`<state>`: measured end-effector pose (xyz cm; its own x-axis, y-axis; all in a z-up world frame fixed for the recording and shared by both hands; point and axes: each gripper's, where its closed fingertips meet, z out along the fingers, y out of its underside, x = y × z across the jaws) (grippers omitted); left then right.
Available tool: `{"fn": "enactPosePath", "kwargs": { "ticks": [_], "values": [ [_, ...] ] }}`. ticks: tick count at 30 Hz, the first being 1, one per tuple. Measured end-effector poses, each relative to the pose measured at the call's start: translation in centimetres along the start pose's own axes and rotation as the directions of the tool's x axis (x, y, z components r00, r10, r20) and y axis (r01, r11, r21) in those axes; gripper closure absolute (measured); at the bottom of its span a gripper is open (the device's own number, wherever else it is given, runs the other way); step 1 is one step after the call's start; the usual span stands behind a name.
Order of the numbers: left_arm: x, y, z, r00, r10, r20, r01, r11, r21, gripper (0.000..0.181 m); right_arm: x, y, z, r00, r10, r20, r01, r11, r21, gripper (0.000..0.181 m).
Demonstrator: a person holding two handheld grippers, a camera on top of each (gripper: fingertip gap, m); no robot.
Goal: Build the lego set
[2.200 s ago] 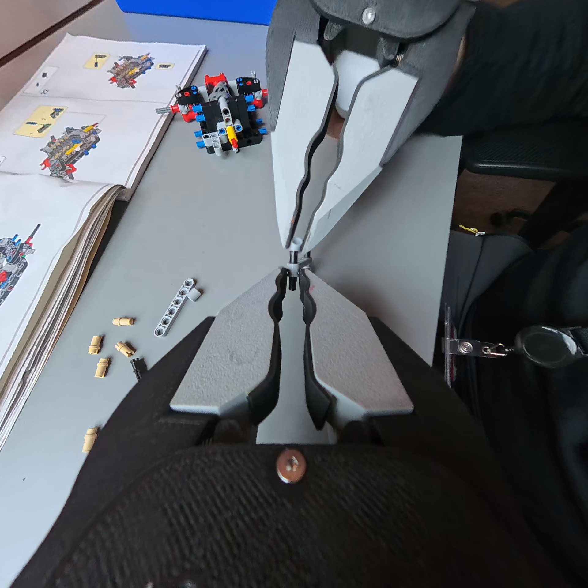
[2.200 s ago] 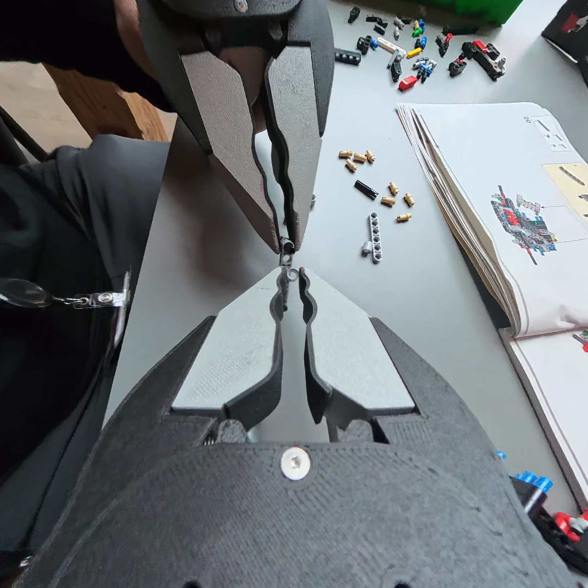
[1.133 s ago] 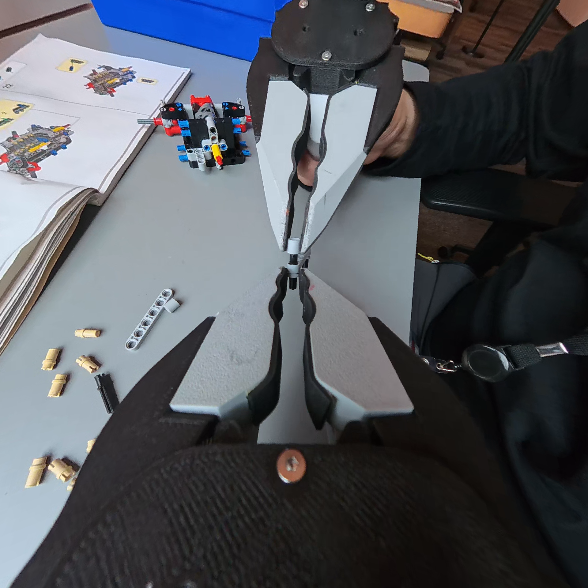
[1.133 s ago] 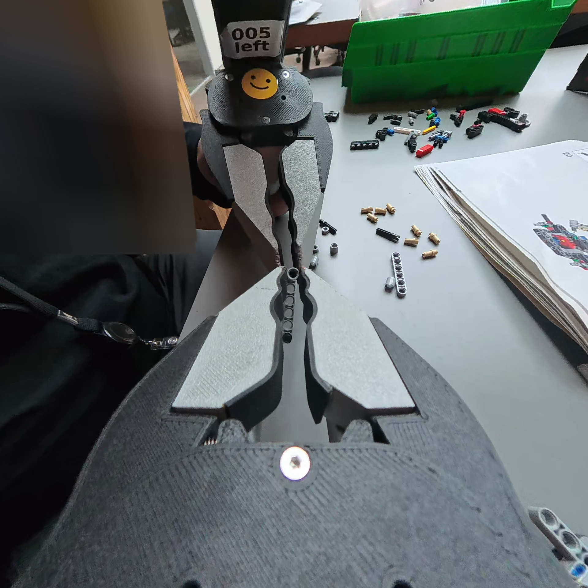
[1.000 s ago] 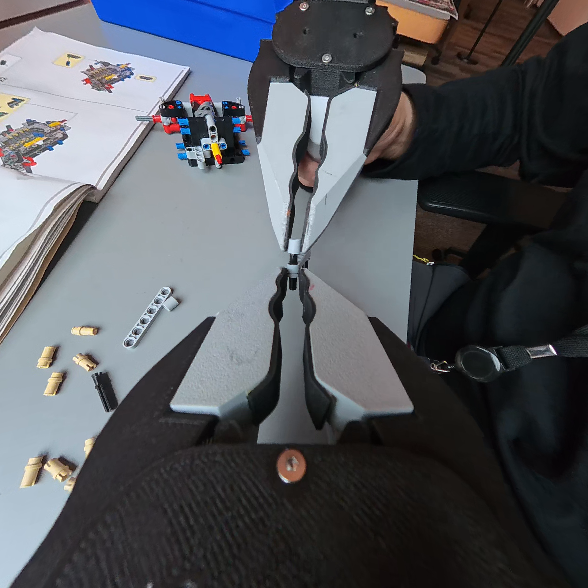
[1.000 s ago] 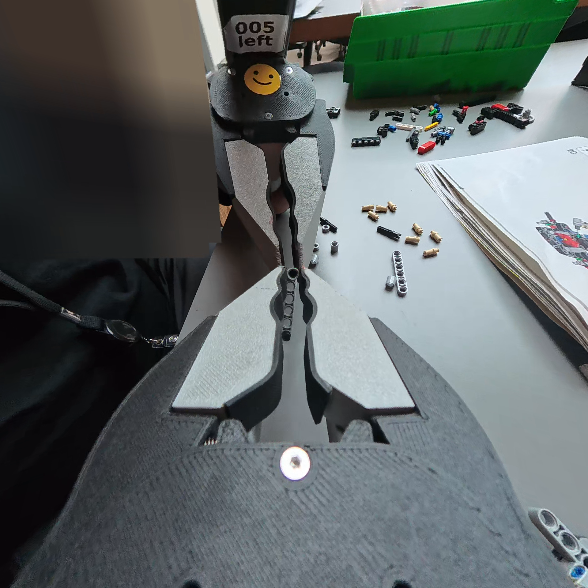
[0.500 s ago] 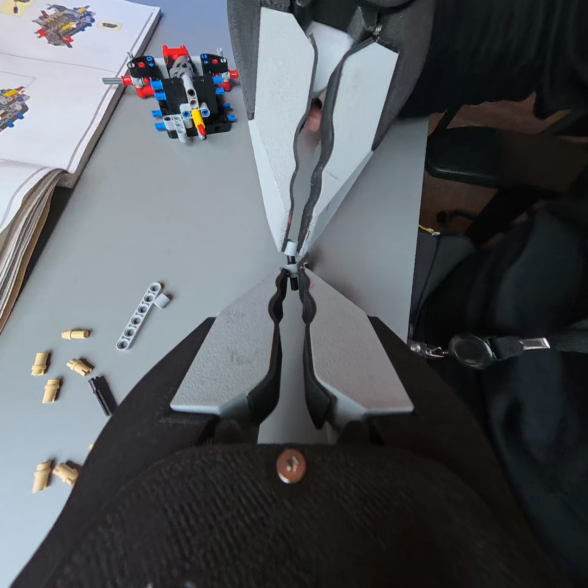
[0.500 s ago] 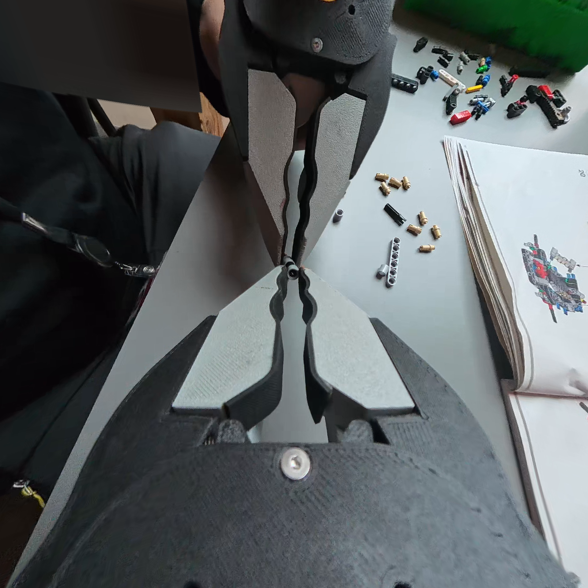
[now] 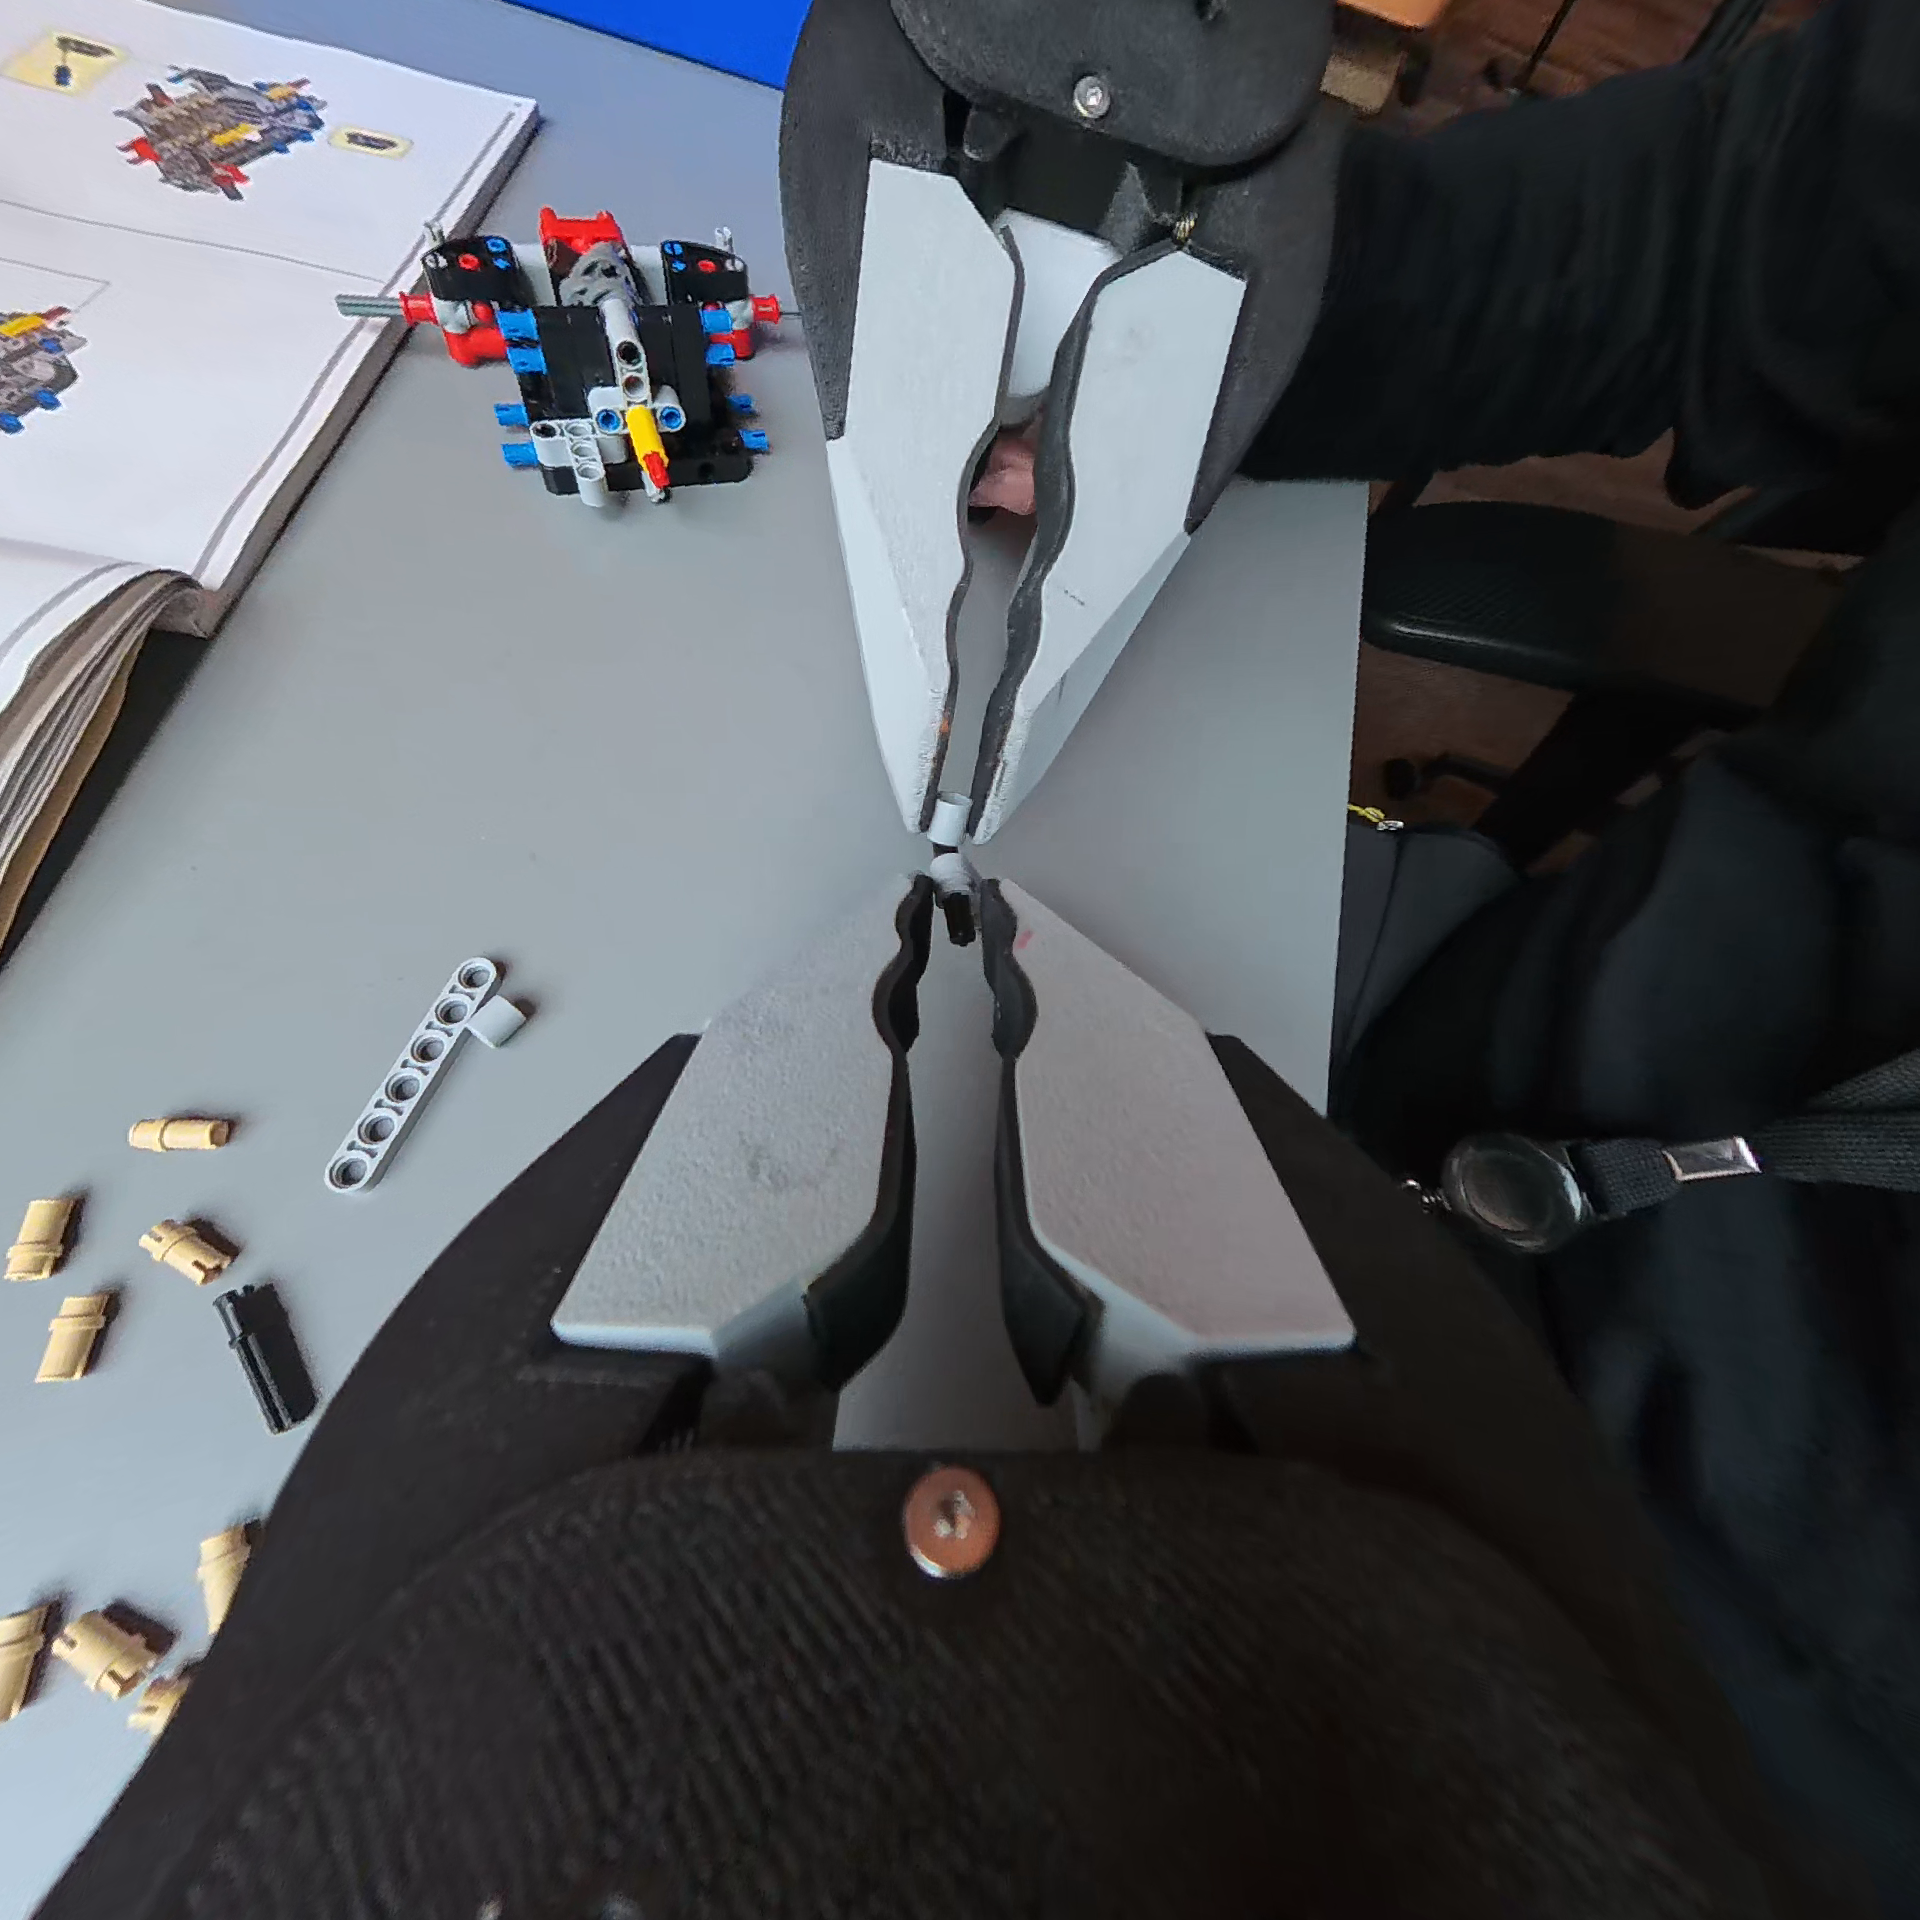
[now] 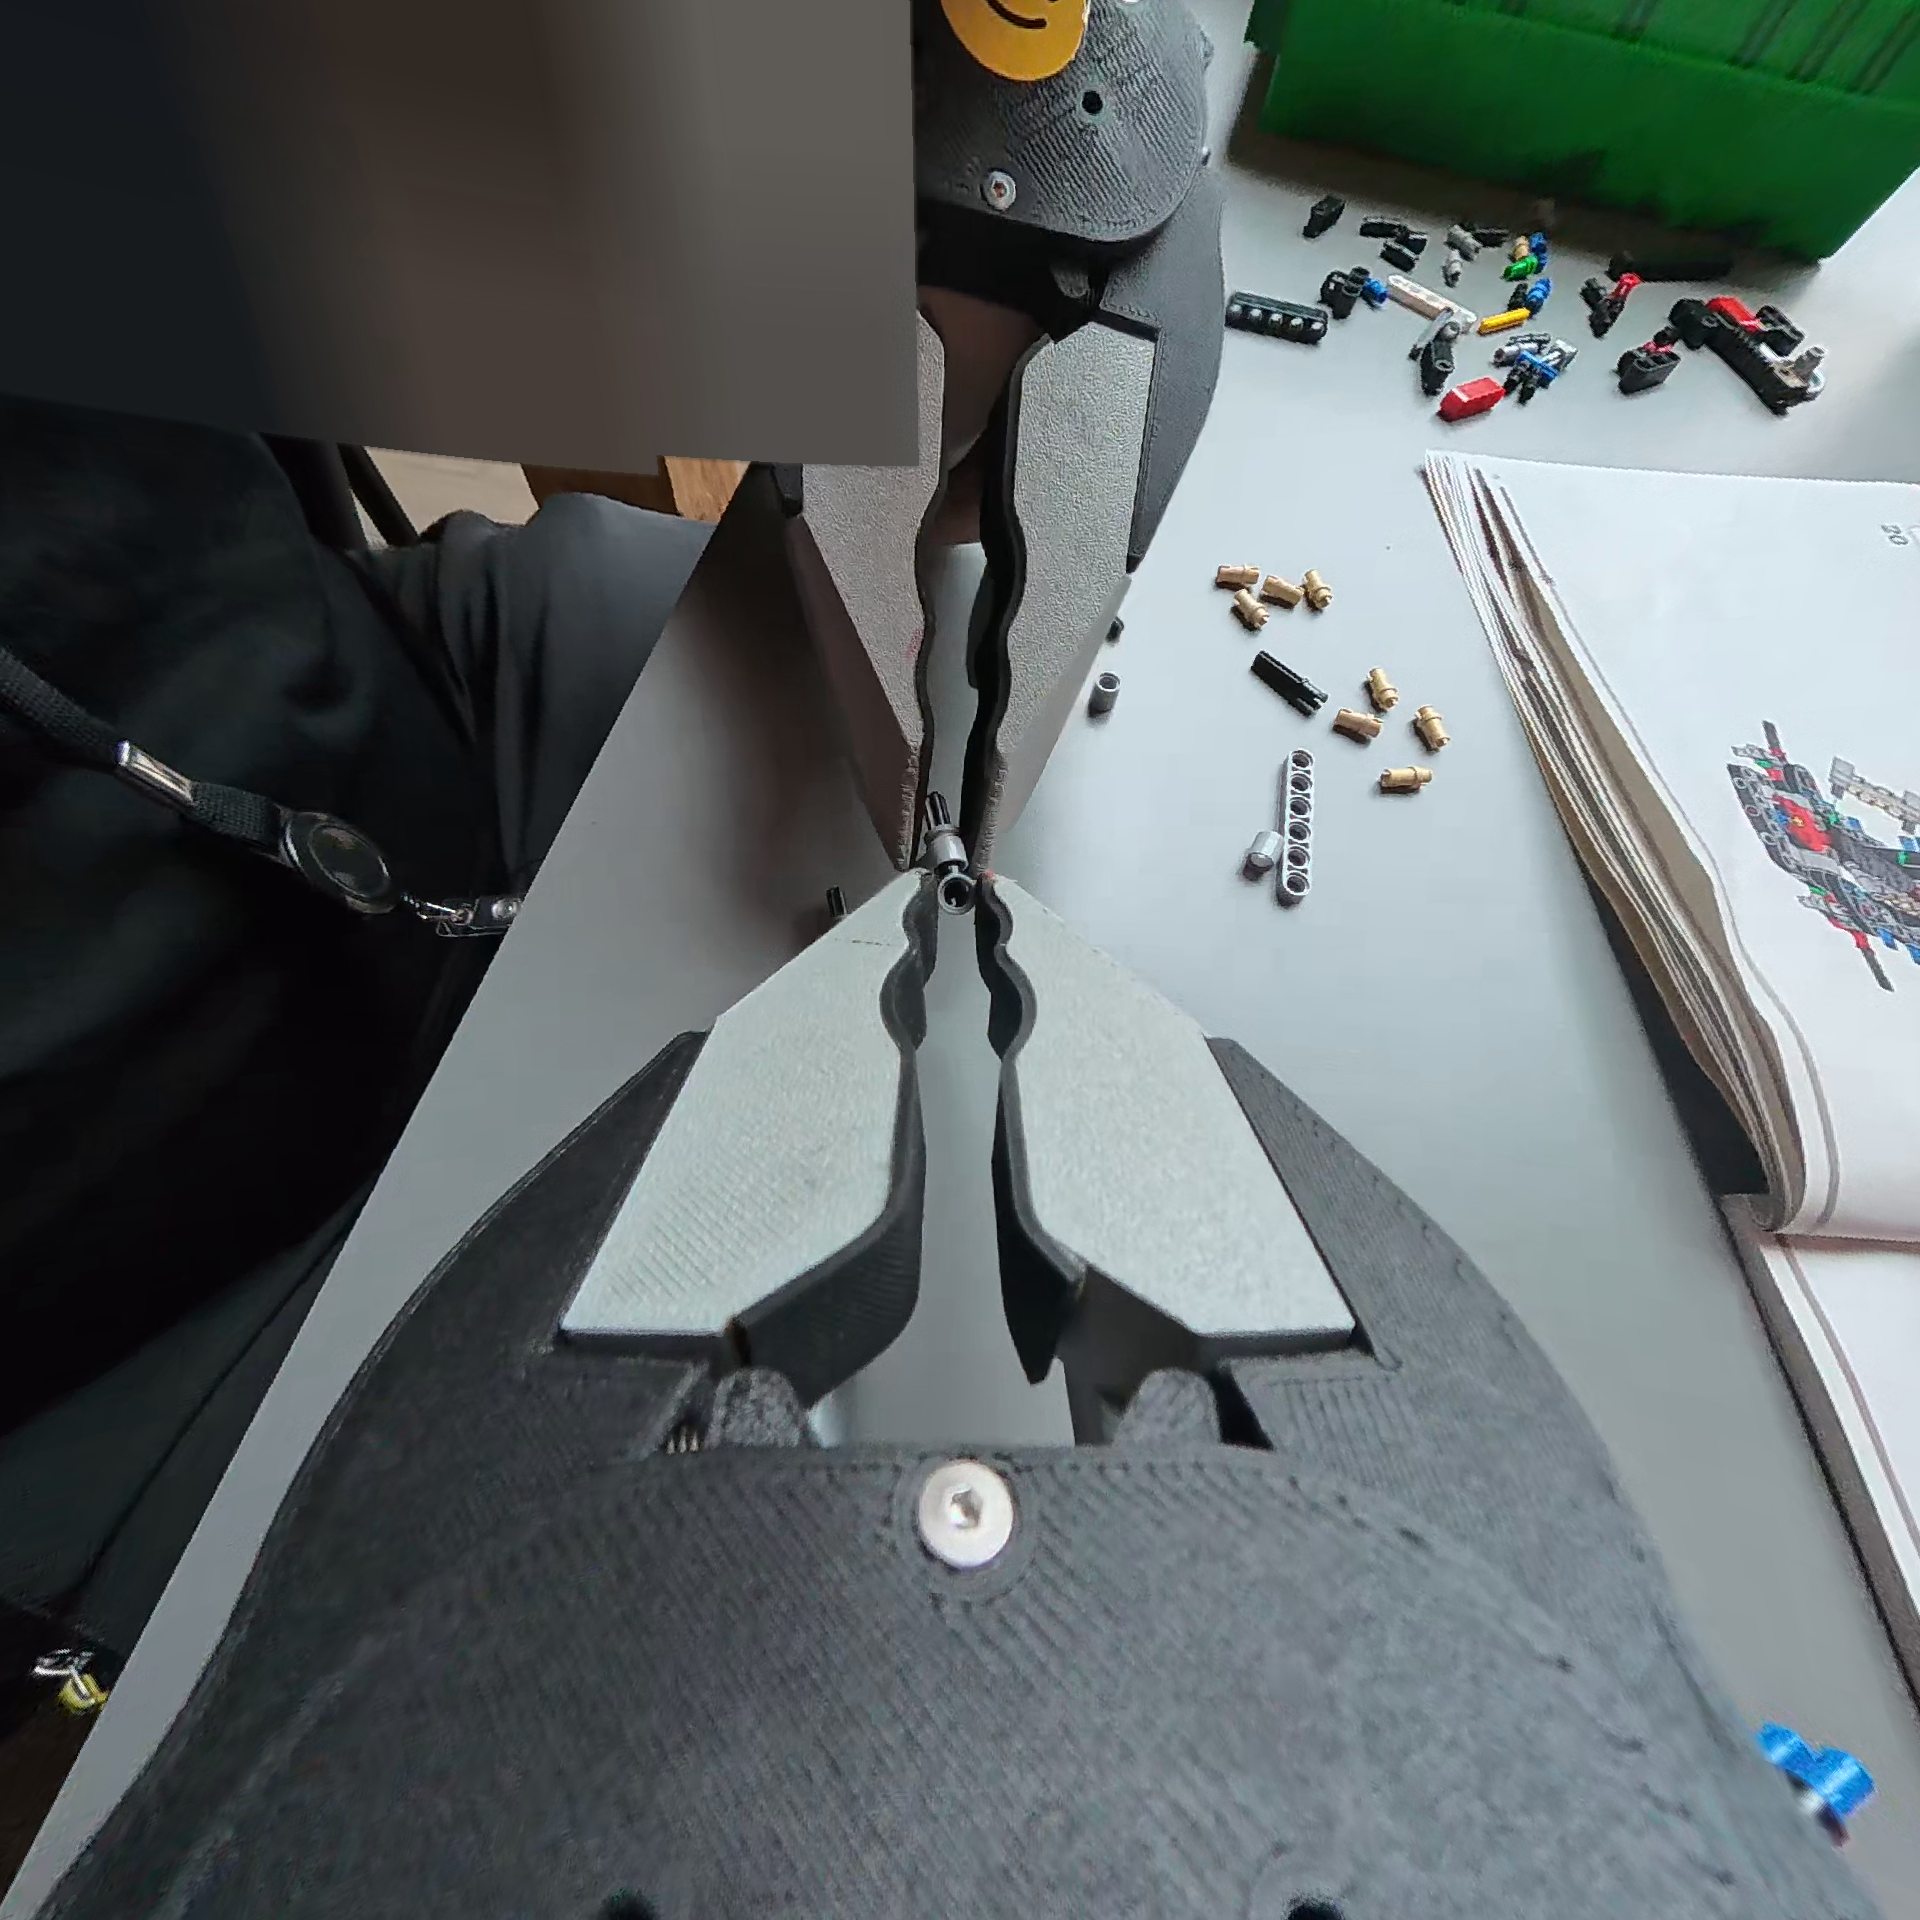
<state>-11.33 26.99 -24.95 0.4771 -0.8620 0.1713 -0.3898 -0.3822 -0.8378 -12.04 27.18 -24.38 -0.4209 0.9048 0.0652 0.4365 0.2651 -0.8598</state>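
My left gripper (image 9: 951, 902) is shut on a small black pin with a grey bush (image 9: 956, 883) on its front end. My right gripper (image 10: 954, 896) is shut on a light grey beam (image 10: 954, 891), seen end-on. The two grippers meet tip to tip above the grey table (image 9: 623, 727), near its edge. The right gripper (image 9: 948, 823) comes down from the top of the left wrist view, with the beam's end (image 9: 948, 819) almost touching the bush. The left gripper (image 10: 940, 844) comes from the top of the right wrist view, holding the pin (image 10: 938, 821).
A partly built black, red and blue model (image 9: 613, 364) lies beside the open instruction booklet (image 9: 208, 260). A loose grey beam (image 9: 416, 1070), tan pins (image 9: 187, 1247) and a black pin (image 9: 265, 1356) lie on the table. A green bin (image 10: 1610, 104) and scattered pieces (image 10: 1507, 301) are farther off. Only a small space, under 4 cm, lies between the two pairs of fingers.
Both grippers stay shut and tip to tip. The beam turned from lengthwise to end-on a second ago. Both grippers have since tilted slightly, and pin and beam are still close together.
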Motion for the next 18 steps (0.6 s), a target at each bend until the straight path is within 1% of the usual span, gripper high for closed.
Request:
{"fn": "enactPosePath", "kwargs": {
  "ticks": [1,4,10,14,16,18],
  "values": [
    [0.04,-0.02,0.00,1.000,-0.004,-0.001,0.004,1.000,0.002,0.175,-0.04,-0.05,-0.03,1.000,0.009,0.008,-0.009,1.000,0.011,0.177],
    [0.21,-0.03,0.03,0.999,-0.040,-0.020,0.040,0.999,0.005,0.175,-0.18,-0.13,-0.07,0.999,0.035,0.030,-0.036,0.999,0.031,0.177],
    [0.19,0.21,0.19,0.997,-0.074,-0.019,0.074,0.997,-0.010,0.174,-0.17,0.11,0.10,0.998,0.048,0.034,-0.049,0.998,0.030,0.177],
    [0.09,0.14,0.05,0.993,-0.113,-0.018,0.113,0.994,0.002,0.176,-0.07,-0.04,0.06,0.997,0.068,0.038,-0.070,0.997,0.043,0.177],
    [-0.05,0.06,-0.16,0.996,-0.092,-0.008,0.092,0.996,0.013,0.176,0.10,-0.15,0.01,0.995,0.088,0.036,-0.090,0.995,0.051,0.177],
    [-0.05,-0.31,-0.50,1.000,-0.022,0.011,0.021,0.999,0.041,0.176,0.03,-0.77,-0.27,0.991,0.117,0.059,-0.123,0.988,0.094,0.177]
  ]
}}
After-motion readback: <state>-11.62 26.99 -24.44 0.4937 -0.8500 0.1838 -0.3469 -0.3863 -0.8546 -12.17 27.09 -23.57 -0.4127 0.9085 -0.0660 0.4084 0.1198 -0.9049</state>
